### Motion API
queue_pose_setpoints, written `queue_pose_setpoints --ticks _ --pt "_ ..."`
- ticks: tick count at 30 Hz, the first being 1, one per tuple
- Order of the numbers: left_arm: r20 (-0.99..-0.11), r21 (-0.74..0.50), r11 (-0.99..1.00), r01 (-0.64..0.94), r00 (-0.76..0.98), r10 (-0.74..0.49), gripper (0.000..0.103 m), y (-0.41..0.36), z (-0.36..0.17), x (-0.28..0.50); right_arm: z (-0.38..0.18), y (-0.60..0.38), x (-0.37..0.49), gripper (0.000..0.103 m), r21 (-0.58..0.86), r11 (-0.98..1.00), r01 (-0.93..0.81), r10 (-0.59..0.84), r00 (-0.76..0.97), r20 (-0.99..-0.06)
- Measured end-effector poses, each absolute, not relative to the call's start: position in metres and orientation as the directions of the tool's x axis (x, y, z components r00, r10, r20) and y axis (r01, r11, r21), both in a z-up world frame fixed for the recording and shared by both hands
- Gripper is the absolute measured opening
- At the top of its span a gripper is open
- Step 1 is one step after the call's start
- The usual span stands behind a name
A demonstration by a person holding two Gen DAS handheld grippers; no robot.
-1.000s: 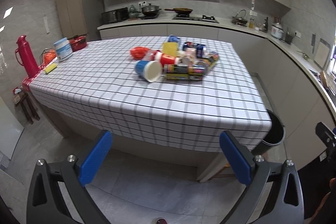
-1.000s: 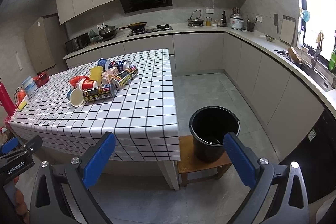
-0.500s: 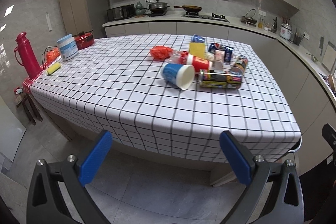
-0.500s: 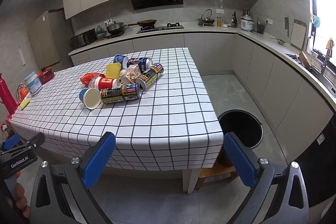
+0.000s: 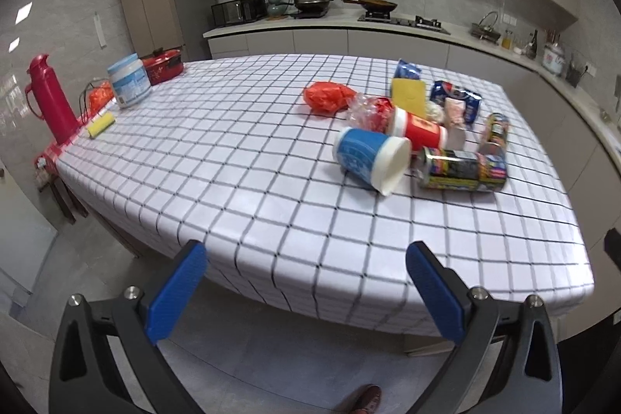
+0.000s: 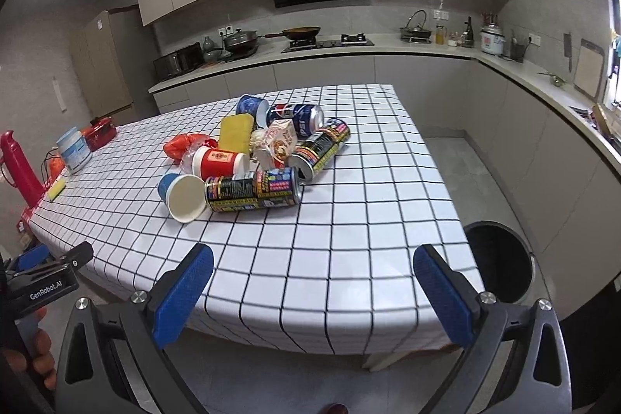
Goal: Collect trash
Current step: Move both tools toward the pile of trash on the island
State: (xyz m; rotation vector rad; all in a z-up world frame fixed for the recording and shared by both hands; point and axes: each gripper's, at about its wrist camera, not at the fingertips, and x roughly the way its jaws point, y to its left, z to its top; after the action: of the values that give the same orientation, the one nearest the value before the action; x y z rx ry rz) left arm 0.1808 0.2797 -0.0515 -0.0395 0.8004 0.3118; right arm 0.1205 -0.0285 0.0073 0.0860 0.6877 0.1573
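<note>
A heap of trash lies on the checked table point(image 5: 240, 181) point(image 6: 349, 239): a tipped blue paper cup point(image 5: 370, 158) point(image 6: 182, 194), a red cup point(image 5: 417, 130) point(image 6: 219, 161), a dark can on its side point(image 5: 462, 169) point(image 6: 254, 189), a second dark can point(image 6: 320, 150), a blue can point(image 6: 300, 117), a yellow packet point(image 5: 407, 94) point(image 6: 235, 132) and an orange wrapper point(image 5: 326, 96) point(image 6: 180, 144). A black bin point(image 6: 500, 260) stands on the floor off the table's right end. My left gripper point(image 5: 306, 270) and right gripper point(image 6: 314, 274) are both open and empty, short of the table's near edge.
At the far left end stand a red thermos point(image 5: 50, 99) point(image 6: 19, 167), a white-and-blue tub point(image 5: 128, 80) point(image 6: 73, 150), a red pot point(image 5: 163, 64) and a yellow sponge point(image 5: 101, 125). Counters with a hob and pans run along the back and right walls. A hand point(image 6: 35, 359) holds the other gripper at lower left.
Both grippers have risen and come closer to the table, so the trash heap looks larger. The bin has slid toward the right wrist view's lower right. Both stay open.
</note>
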Motion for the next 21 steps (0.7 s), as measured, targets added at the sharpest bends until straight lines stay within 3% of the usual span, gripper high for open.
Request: queue_pose_setpoints --ticks 10,21 --pt "-0.733 0.090 0.952 -0.292 0.627 0.262 0.103 0.311 -0.059 0.222 -0.003 0.011 0.178 0.103 0.151 0.970 -0.190 0.242 0.738 -0.630" --pt "-0.771 0.071 0.993 -0.097 0.626 0.116 0.103 0.357 -0.081 0.279 -0.027 0.087 0.202 0.103 0.127 0.990 -0.063 0.131 0.746 -0.653"
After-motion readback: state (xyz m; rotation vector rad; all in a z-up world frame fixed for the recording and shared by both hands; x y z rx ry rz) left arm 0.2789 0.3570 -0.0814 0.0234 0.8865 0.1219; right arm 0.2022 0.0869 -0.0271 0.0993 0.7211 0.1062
